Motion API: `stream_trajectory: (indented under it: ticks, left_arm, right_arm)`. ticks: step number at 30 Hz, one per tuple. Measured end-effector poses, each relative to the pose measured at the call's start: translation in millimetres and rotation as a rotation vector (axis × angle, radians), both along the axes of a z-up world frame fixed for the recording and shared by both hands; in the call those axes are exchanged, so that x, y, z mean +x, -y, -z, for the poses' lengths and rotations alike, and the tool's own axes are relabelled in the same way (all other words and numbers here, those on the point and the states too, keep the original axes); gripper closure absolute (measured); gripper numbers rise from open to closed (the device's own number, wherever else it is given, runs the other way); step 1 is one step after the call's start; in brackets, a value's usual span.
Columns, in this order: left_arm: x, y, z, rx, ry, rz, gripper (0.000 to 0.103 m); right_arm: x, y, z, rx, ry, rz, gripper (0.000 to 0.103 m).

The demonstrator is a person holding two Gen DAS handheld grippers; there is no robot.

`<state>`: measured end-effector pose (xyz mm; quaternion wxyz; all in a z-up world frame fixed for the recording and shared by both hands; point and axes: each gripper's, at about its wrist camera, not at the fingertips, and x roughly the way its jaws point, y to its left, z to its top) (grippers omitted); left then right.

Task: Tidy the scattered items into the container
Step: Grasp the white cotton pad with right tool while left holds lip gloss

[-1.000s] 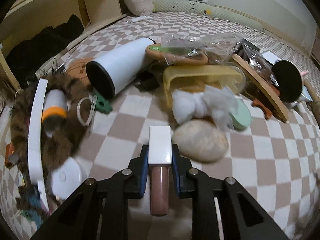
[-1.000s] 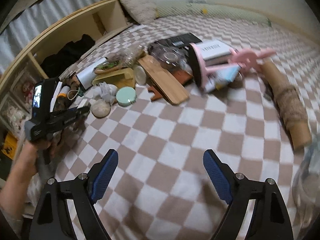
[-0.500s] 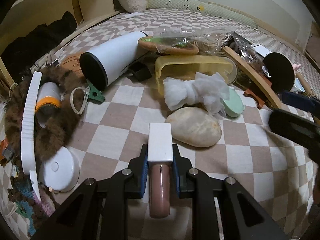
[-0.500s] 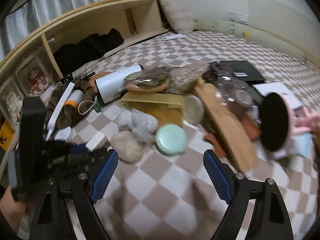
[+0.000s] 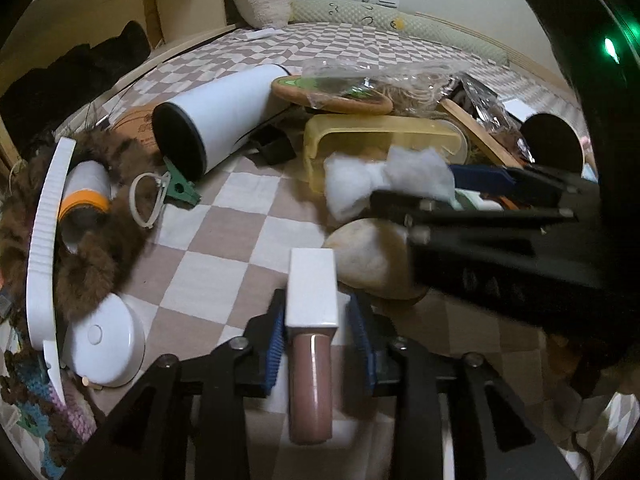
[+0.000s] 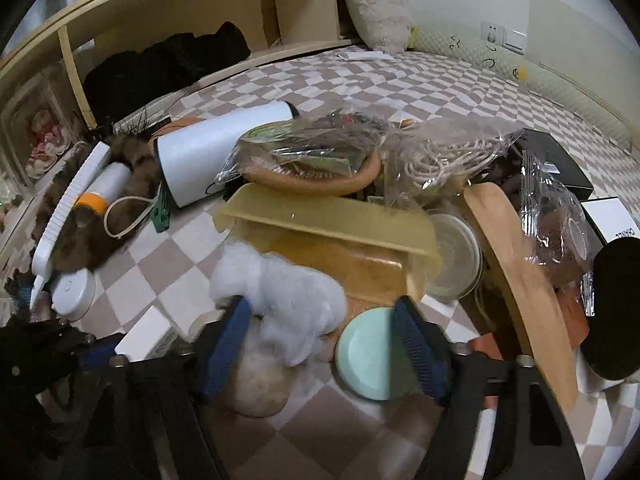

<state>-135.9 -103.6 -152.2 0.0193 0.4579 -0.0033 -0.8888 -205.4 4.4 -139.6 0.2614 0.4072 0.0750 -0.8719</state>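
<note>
Two grippers work over the checkered mat [image 5: 224, 240], each held by a person. The left gripper [image 5: 316, 328] has a lip-gloss tube [image 5: 311, 344] with a white square cap lying between its blue pads; its jaws are opening, a thin gap shows on each side of the cap, and the pads no longer press it. Just beyond the cap sits a smooth beige stone [image 5: 368, 256]. The right gripper [image 6: 324, 344] reaches in from the right side of the left view, over that stone, and its jaws are closing around a fluffy white wad [image 6: 288, 292]; the left pad lies against the wad's edge, while the right pad stands over a mint-green round lid [image 6: 368, 360], so the wad is not yet pinched. Behind the wad a yellow container [image 6: 328, 220] lies tipped on its side with its opening toward the camera. A white cylinder with a black end [image 5: 216, 120] rests to the left of it, and further left a brown furry piece [image 5: 100, 248] carries a white ribbed band [image 5: 44, 232] and a small white bottle with an orange ring [image 5: 84, 196]. A wooden board [image 6: 516, 280] leans to the right of the container
</note>
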Motion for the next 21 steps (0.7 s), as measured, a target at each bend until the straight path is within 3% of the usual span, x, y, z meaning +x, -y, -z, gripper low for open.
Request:
stream_trajectory:
  ticks: [2,8,9,21]
  left_arm:
    - [-0.6,-2.6,0.3,-0.023,0.001,0.003,0.07]
    - [0.1,2.7,-0.8,-0.006,-0.003,-0.012,0.074]
    - [0.2,4.3,-1.2,-0.009,-0.003,-0.022,0.082]
    - [10.6,6.2,-12.6,0.093,0.006,-0.074,0.082]
  right_arm:
    - [0.3,-0.2,-1.4,0.033,-0.009,0.006,0.07]
    - [4.3,-12.8,-6.6,0.036,0.015,0.013,0.087]
    - [6.0,-14.8,-8.6,0.029,0.016,0.011,0.088]
    - [30.8,-59.6,-45.4,-0.057,0.062,0.016,0.09]
